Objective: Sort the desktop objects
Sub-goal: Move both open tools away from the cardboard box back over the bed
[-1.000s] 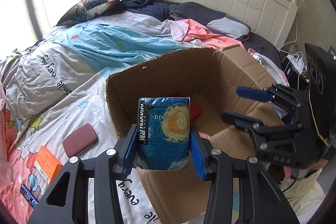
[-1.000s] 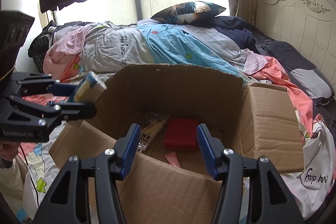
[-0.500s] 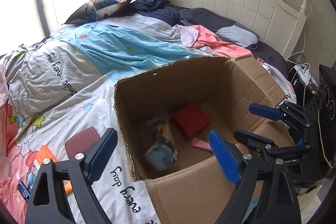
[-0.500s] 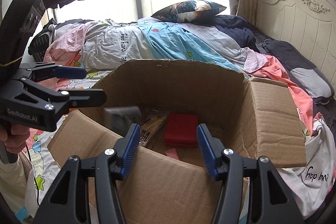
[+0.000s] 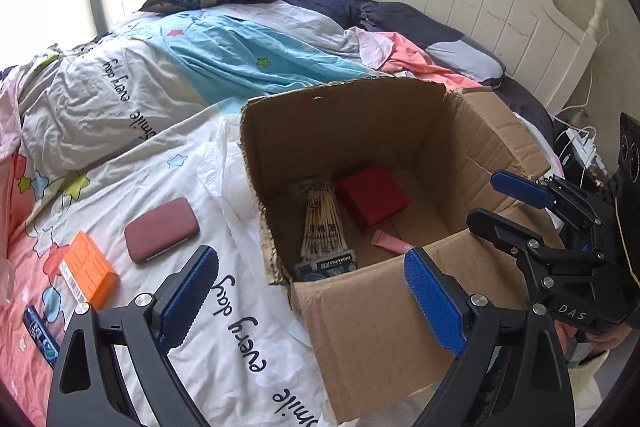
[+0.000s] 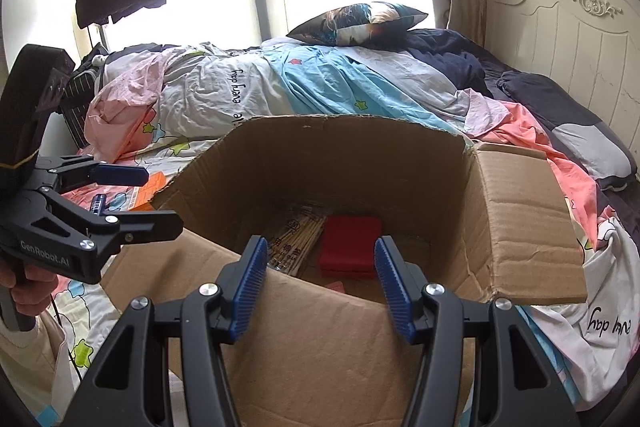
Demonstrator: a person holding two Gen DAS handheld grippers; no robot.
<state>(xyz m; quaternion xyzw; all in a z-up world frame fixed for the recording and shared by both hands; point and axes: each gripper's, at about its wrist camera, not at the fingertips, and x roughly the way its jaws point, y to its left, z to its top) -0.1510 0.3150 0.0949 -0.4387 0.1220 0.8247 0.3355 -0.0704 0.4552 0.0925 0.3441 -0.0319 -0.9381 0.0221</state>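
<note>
Inside cardboard box (image 5: 372, 311) | blue packet (image 5: 326, 264) half-hidden | pink tube (image 5: 390, 242) cut off

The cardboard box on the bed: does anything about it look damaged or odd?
Yes. The cardboard box has a ragged, torn left wall edge, and its right flap splays outward. Inside, the cotton swab pack lies partly over the blue tissue packet.
</note>
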